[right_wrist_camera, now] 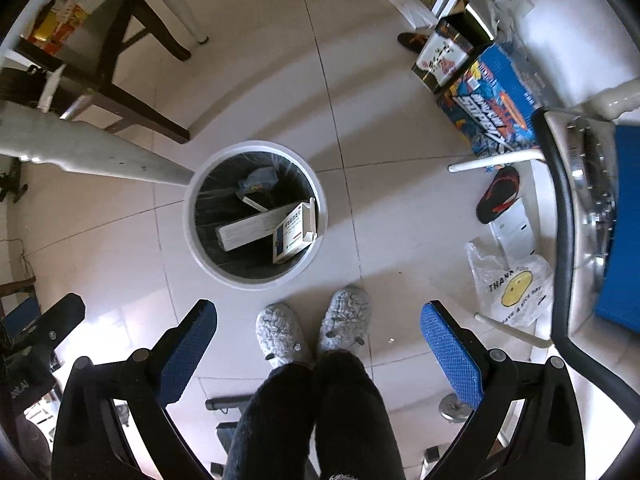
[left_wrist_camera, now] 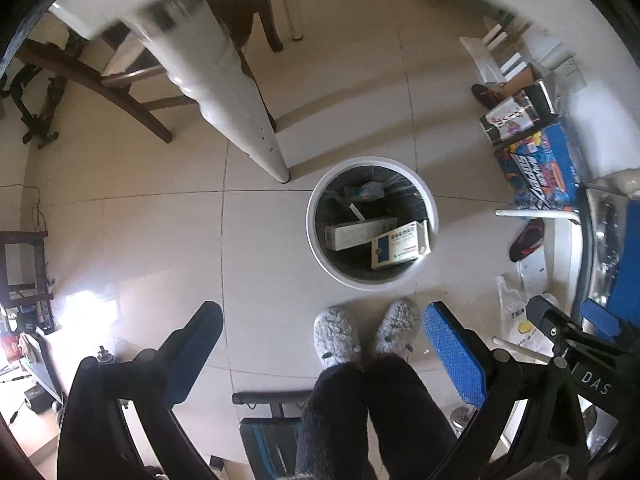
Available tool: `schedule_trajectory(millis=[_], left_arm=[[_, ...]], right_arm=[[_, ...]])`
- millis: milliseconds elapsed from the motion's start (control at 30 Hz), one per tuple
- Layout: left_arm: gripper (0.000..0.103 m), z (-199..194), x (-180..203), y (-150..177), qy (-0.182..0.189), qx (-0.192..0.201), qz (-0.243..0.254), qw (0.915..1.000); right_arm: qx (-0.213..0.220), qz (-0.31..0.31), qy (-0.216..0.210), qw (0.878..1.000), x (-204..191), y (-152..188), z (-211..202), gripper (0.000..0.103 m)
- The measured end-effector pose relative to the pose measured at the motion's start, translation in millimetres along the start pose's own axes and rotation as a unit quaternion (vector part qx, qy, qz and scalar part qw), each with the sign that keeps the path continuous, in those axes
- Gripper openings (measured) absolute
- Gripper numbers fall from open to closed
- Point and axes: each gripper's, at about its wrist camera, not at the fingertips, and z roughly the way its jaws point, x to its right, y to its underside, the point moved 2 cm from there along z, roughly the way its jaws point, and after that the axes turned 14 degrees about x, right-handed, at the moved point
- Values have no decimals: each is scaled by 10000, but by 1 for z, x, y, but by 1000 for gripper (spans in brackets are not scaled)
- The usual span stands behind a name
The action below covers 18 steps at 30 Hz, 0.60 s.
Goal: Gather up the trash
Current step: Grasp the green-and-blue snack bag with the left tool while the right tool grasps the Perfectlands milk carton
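- Left wrist view: the left gripper (left_wrist_camera: 322,346) has its jaws spread and empty at the bottom of the frame; the white trash bin (left_wrist_camera: 433,200), centre right, holds two cartons (left_wrist_camera: 396,245).
- Right wrist view: the right gripper (right_wrist_camera: 318,338) also shows jaws spread, empty; the bin (right_wrist_camera: 192,236) sits centre left on the tiled floor (right_wrist_camera: 400,216), above the grey slippers (right_wrist_camera: 280,334).
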Motion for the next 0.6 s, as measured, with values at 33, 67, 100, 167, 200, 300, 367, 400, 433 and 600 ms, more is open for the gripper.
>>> schedule_trajectory(millis=[33,67,100,167,200,300,367,400,433,600], left_arm=[[103,-8,0,0,16,10,7,10000],[103,-22,0,-1,25,26,26,10000],[103,-31,0,-1,30,37,34,10000],[103,-52,0,-1,36,67,35,10000],[103,-66,0,-2,40,96,53,9999],[103,-99,0,-7,43,238,79,9997],[103,-121,1,-12,14,295,88,9995],[103,-131,2,-15,13,322,92,9994],[103,-140,3,-19,38,377,104,9992],[103,-184,16,-55,79,798,172,9966]], right_arm=[[37,-1,-19,10000,0,0,-14,103],[61,-1,-40,10000,0,0,-23,103],[94,4,-60,9999,0,0,-37,103],[143,6,-103,9998,-1,-1,-62,103],[173,10,-122,9998,-1,-1,-76,103],[246,20,-141,9996,1,-3,-113,103],[289,55,-176,9994,1,-4,-138,103],[312,53,-205,9993,1,-5,-148,103],[344,51,-237,9991,1,-8,-160,103],[570,239,-543,9966,6,-36,-216,103]])
